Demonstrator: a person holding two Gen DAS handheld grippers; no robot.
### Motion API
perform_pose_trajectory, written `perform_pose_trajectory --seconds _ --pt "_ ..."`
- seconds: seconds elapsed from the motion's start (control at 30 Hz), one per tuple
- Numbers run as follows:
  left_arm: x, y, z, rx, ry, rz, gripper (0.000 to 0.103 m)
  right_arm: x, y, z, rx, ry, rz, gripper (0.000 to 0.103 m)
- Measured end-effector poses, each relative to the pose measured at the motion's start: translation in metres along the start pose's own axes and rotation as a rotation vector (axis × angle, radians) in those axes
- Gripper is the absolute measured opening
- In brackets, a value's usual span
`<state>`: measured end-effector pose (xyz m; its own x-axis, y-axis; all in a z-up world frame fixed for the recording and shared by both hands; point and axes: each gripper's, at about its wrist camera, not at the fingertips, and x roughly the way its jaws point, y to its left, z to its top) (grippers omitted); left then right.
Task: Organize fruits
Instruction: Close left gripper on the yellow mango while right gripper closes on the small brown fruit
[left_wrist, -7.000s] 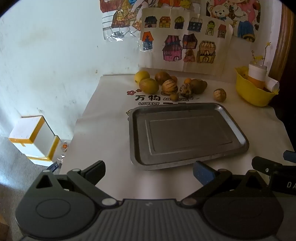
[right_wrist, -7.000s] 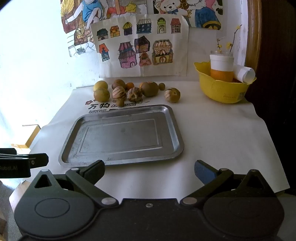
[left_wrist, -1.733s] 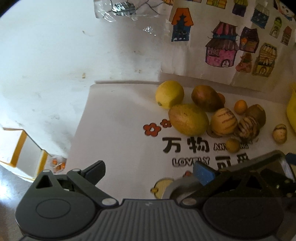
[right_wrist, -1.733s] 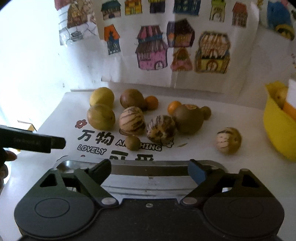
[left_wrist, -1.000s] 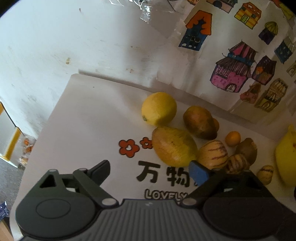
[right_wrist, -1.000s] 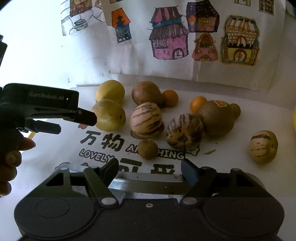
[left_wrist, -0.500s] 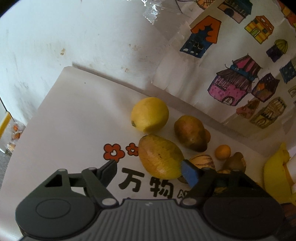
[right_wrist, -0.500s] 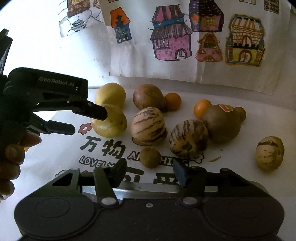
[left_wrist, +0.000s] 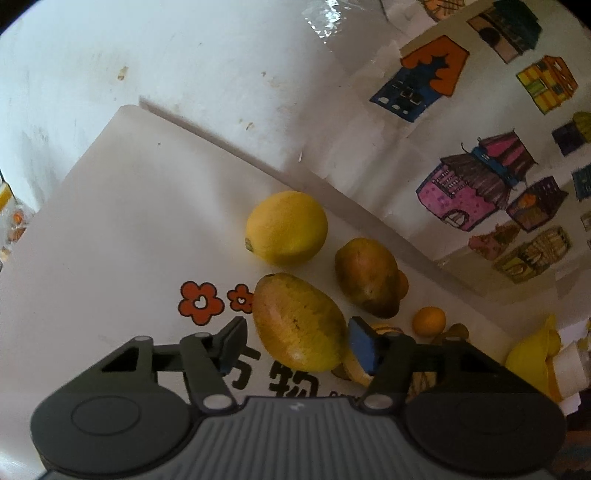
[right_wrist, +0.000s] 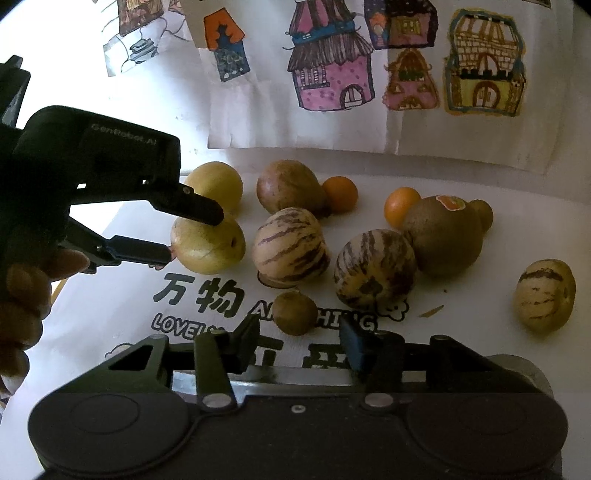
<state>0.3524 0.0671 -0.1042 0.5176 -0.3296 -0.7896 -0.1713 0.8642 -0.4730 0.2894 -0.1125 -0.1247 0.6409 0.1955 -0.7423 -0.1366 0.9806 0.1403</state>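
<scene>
Since a second ago both grippers narrowed | left gripper (left_wrist: 295, 341) closing around yellow-green oval mango (left_wrist: 297, 321), pads not yet pressing | right gripper (right_wrist: 299, 341) closing before small round brown fruit (right_wrist: 294, 311), empty

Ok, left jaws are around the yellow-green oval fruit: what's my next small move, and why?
Probably finish closing the left gripper, then lift. Its jaws are closing astride the yellow-green oval fruit, the pads apparently not yet pressing. The lemon lies just behind, so lift straight up.
</scene>
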Motion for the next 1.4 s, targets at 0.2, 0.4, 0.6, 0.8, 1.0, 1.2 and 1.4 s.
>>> perform_pose_trajectory --seconds 0.2,0.4,0.6,0.8,1.0,1.2,1.4 --pt "0.004 -0.001 0.003 -0.025 0.011 0.000 0.060 0.002 -0.001 0.001 -0.001 -0.003 0.004 0.049" --pt "0.005 0.000 0.006 -0.045 0.015 0.001 0.061 0.004 -0.001 0.003 0.001 -0.007 0.005 0.048" --pt "0.008 0.005 0.002 -0.075 0.033 -0.012 0.061 0.006 0.001 0.003 0.003 -0.012 0.009 0.046" --pt "0.013 0.006 0.001 -0.090 0.037 -0.016 0.061 0.007 0.002 0.003 0.004 -0.019 0.004 0.042" --pt "0.016 0.005 0.001 -0.099 0.035 -0.016 0.061 0.007 0.002 0.002 0.004 -0.025 -0.003 0.040" --pt "0.016 0.006 0.001 -0.103 0.037 -0.013 0.061 0.007 0.002 0.002 0.006 -0.027 -0.003 0.040" --pt "0.017 0.007 0.004 -0.122 0.041 -0.014 0.061 0.007 0.002 0.003 0.004 -0.028 -0.002 0.040"
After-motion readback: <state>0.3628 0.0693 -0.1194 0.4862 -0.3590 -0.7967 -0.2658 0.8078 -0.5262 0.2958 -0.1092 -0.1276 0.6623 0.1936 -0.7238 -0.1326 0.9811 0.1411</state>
